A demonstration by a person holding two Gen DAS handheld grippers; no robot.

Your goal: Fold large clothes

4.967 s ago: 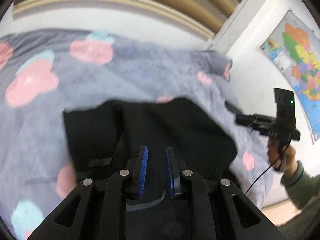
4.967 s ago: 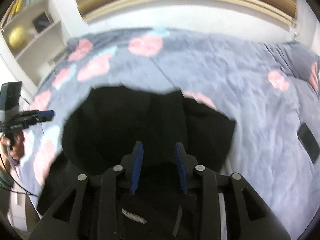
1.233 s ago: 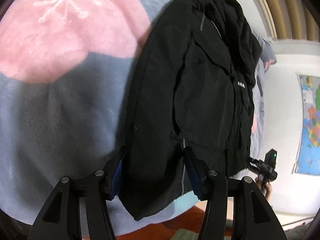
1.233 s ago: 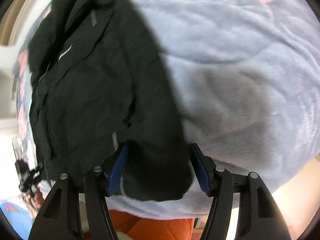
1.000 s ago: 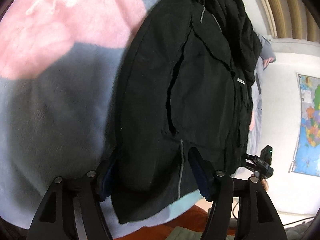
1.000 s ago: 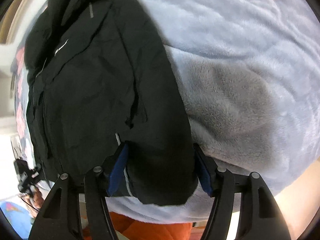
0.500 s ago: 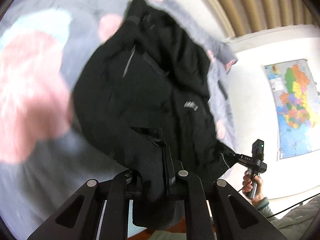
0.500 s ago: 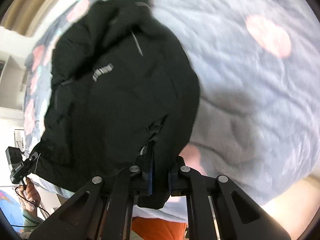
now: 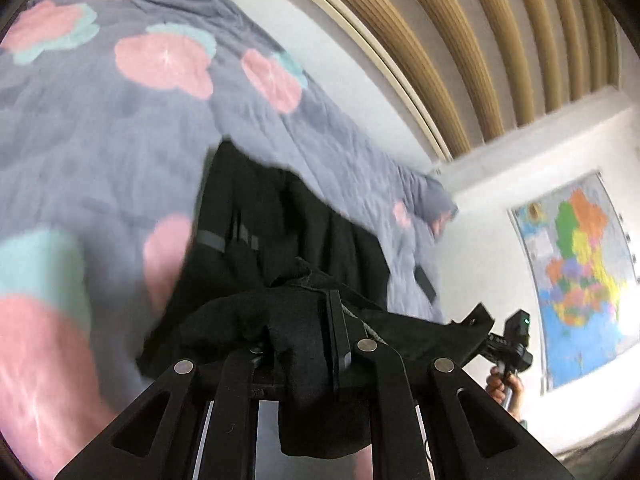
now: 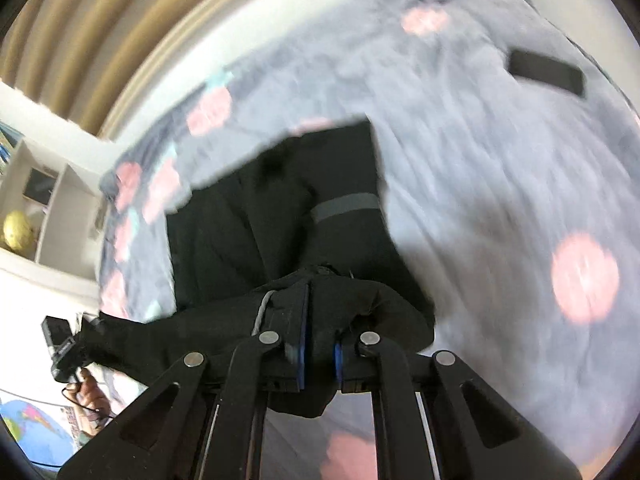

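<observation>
Phone (image 10: 546, 72) on blanket (image 10: 500, 184) beyond jacket (image 10: 280, 216).

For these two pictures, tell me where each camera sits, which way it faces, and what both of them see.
Left wrist: sits on the left gripper, looking down along its fingers over the bed toward a wall map; shows that gripper shut on the black jacket, plus the right gripper and the hand holding it.
Right wrist: sits on the right gripper, facing steeply down at the bed, shelves to the left; its gripper is shut on the jacket.
Shared: jacket, flowered bedspread, slatted headboard, each other's gripper.
</observation>
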